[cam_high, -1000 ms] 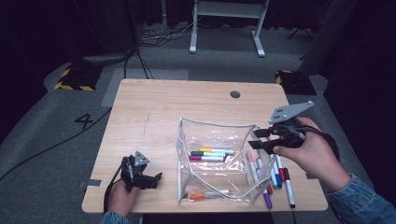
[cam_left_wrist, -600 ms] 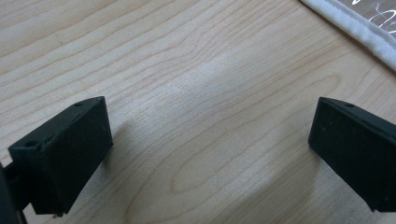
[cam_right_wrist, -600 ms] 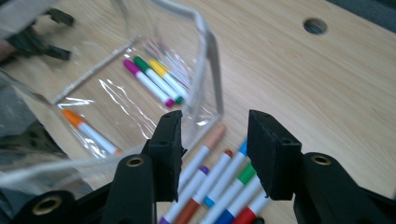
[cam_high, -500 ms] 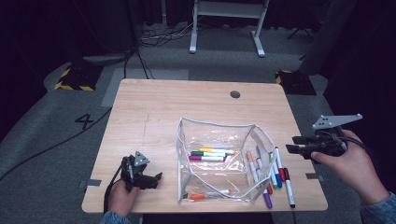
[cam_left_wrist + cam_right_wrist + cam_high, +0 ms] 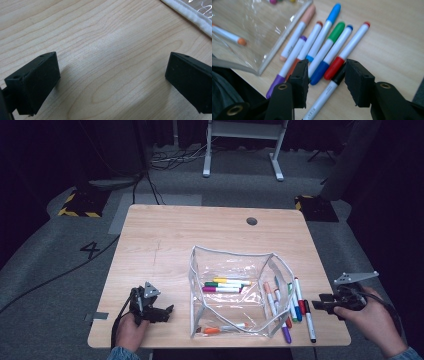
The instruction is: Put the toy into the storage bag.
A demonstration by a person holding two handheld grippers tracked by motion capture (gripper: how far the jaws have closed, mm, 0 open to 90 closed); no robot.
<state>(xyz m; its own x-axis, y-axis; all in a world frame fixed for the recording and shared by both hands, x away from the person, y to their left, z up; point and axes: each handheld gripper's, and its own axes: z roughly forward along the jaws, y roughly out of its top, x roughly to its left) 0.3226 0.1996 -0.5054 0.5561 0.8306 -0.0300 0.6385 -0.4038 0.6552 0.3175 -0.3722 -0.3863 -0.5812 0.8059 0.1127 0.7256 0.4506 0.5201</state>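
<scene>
Beside clear pouch [image 5: 235,292], loose markers [image 5: 322,50] in a row under right gripper [image 5: 325,80], jaws apart, just widening, empty; left gripper [image 5: 112,82] released over bare table [image 5: 100,37].

We count 1 clear pouch [image 5: 235,292] on 1 desk [image 5: 175,240]. Inside the pouch we see 4 markers: 3 side by side [image 5: 226,285] and 1 orange-capped one [image 5: 220,329] apart from them. Beside the pouch lies a row of loose markers [image 5: 290,302]; in the right gripper view we make out 7 [image 5: 322,50]. We also count 2 grippers, 1 left [image 5: 162,312] and 1 right [image 5: 320,304].
</scene>
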